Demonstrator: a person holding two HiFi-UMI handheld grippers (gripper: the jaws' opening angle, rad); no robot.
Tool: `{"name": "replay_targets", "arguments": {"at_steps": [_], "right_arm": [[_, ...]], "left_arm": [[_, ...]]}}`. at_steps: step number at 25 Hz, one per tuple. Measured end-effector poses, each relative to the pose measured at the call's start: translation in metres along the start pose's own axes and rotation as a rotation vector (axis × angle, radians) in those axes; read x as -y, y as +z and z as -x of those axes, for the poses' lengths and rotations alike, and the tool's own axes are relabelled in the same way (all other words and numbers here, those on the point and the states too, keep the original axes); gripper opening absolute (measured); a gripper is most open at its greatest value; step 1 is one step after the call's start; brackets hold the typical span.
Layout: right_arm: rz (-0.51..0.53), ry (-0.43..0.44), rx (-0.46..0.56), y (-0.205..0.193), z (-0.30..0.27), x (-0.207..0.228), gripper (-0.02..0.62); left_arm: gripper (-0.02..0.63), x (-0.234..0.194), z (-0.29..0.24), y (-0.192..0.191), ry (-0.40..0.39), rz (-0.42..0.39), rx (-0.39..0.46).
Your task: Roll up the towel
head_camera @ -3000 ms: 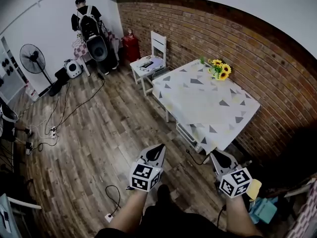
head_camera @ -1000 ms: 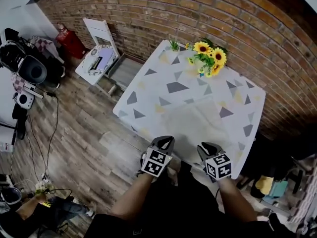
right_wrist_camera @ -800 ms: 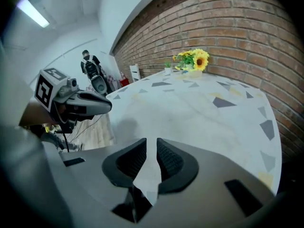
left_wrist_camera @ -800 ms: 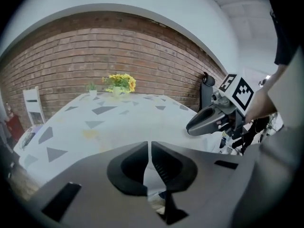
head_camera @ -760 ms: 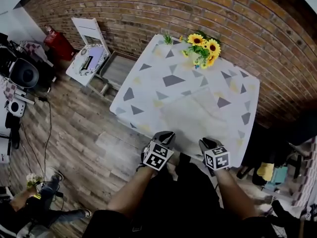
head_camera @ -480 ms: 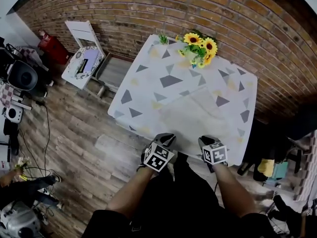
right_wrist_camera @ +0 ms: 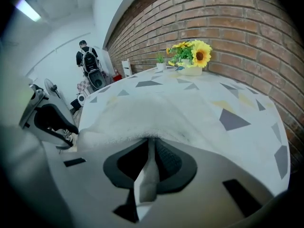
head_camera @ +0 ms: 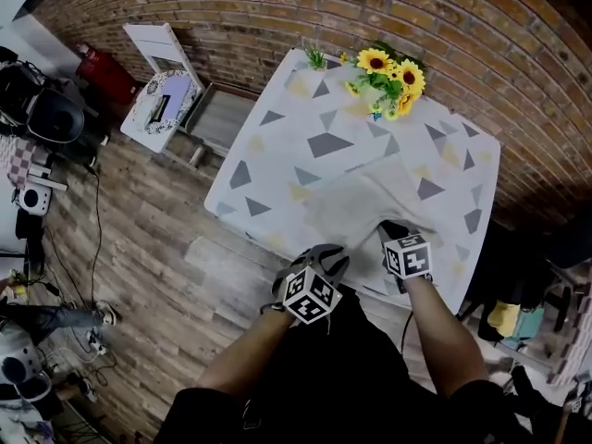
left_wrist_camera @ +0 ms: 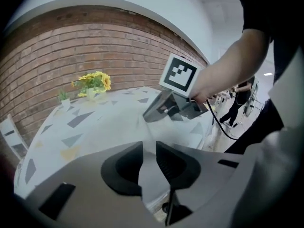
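Note:
A pale towel [head_camera: 368, 202] lies flat on the triangle-patterned table [head_camera: 277, 146], close to its near edge. My right gripper [head_camera: 390, 228] sits at the towel's near edge. In the right gripper view its jaws [right_wrist_camera: 151, 148] are closing, and a strip of the towel [right_wrist_camera: 142, 113] is pinched between them. My left gripper [head_camera: 331, 252] hovers at the table's near edge, left of the right one. Its jaws [left_wrist_camera: 148, 151] are opening; only pale cloth [left_wrist_camera: 118, 127] shows through the gap, with nothing gripped. The left gripper view also shows the right gripper [left_wrist_camera: 161, 109].
A vase of sunflowers [head_camera: 388, 72] stands at the table's far side by the brick wall. A white chair [head_camera: 162, 81] is on the left, beyond it a red canister [head_camera: 97, 63] and camera gear [head_camera: 46, 109]. Cables run over the wooden floor.
Both grippers have moved forward and down from in front of the table to its near edge. The right one reached further, onto the towel's edge. The left gripper has rolled.

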State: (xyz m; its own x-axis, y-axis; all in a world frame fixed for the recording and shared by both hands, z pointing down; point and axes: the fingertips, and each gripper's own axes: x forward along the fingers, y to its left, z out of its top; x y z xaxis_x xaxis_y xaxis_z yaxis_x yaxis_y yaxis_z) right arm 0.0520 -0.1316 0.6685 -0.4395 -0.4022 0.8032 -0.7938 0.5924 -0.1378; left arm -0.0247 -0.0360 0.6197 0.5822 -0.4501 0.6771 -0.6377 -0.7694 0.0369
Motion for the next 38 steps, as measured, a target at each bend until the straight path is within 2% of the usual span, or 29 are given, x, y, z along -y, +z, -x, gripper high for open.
{"name": "replay_targets", "arguments": {"at_steps": [4, 8, 10, 13, 17, 20, 26, 31, 35, 38], "right_arm": [[-0.011, 0.007, 0.006, 0.014, -0.008, 0.006, 0.060], [-0.046, 0.022, 0.011, 0.012, -0.004, 0.004, 0.071], [-0.058, 0.034, 0.012, 0.009, 0.000, 0.002, 0.084], [-0.072, 0.050, 0.024, 0.002, 0.014, -0.003, 0.101], [-0.048, 0.052, 0.032, -0.019, 0.044, -0.014, 0.101], [0.030, 0.060, 0.014, -0.043, 0.063, -0.033, 0.102], [0.253, 0.101, -0.073, -0.088, 0.073, -0.077, 0.140], [0.281, 0.099, -0.081, -0.092, 0.078, -0.079, 0.140], [0.302, 0.107, -0.071, -0.087, 0.079, -0.071, 0.140], [0.323, 0.131, -0.062, -0.083, 0.081, -0.075, 0.140]], "left_arm": [[0.109, 0.009, -0.010, 0.005, -0.016, -0.130, -0.024], [0.118, 0.031, -0.015, 0.013, -0.039, -0.310, -0.032], [0.118, 0.042, -0.016, 0.016, -0.045, -0.368, -0.029], [0.118, 0.052, -0.021, 0.011, -0.060, -0.389, -0.048], [0.137, 0.068, -0.026, -0.005, -0.118, -0.418, -0.086], [0.147, 0.078, -0.030, -0.013, -0.134, -0.450, -0.095], [0.159, 0.093, -0.036, -0.022, -0.144, -0.505, -0.115], [0.201, 0.095, -0.048, -0.026, -0.121, -0.540, -0.162], [0.160, 0.095, -0.050, -0.024, -0.121, -0.527, -0.172], [0.090, 0.098, -0.047, -0.023, -0.123, -0.512, -0.169]]}}
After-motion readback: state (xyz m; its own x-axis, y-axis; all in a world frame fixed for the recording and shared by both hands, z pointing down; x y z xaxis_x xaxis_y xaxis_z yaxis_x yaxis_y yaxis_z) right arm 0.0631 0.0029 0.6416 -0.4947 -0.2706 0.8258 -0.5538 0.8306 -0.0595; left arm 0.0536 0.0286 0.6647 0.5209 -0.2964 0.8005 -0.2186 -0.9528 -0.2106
